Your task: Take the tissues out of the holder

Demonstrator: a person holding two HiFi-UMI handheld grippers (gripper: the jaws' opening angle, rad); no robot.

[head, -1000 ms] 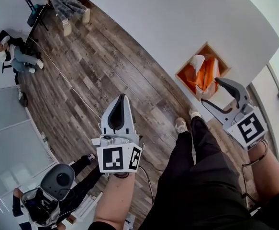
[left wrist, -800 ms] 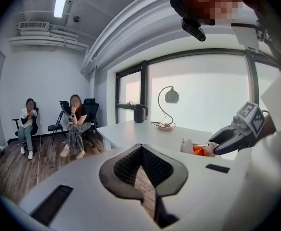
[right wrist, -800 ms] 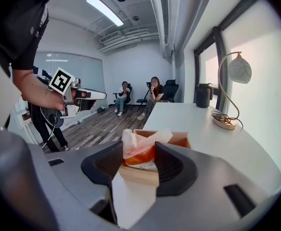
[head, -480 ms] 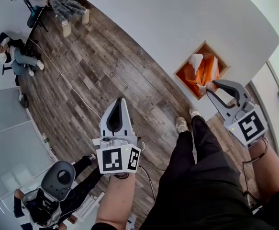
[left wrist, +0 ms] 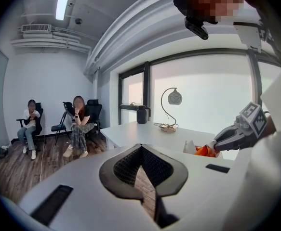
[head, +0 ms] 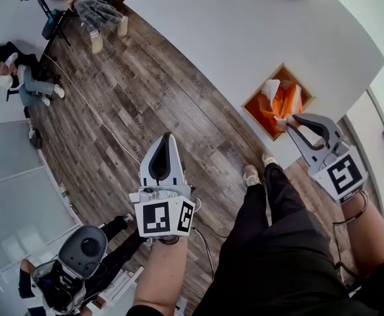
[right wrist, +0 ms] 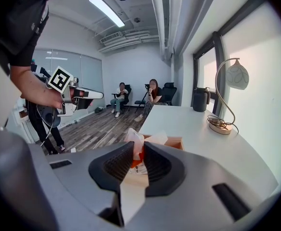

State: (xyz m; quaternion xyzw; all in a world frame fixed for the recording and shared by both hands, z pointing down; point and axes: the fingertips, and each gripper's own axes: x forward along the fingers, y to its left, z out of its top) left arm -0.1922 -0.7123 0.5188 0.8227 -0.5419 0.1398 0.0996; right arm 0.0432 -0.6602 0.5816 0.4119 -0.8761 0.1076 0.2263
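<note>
left gripper (head: 167,139): jaws together, nothing in them. You hold it over the floor, well apart from the holder (head: 263,83), on your side of it.
right gripper (head: 289,120): tips at the holder's near edge. Jaws are closing, almost together, with a tuft of the tissues (head: 280,104) between the pads.
tissues: orange and white, bunched inside the holder. One white corner pokes up at its far side.
holder: open wooden box, sitting by the near edge of the table (head: 231,31).
step: looks like the first grab. The pinch is going on and nothing is lifted out yet.
next: finish the squeeze, then pull straight up and away from the holder. The holder looks light and nothing pins it, so it may ride up. Your idle left gripper could steady it.
</note>
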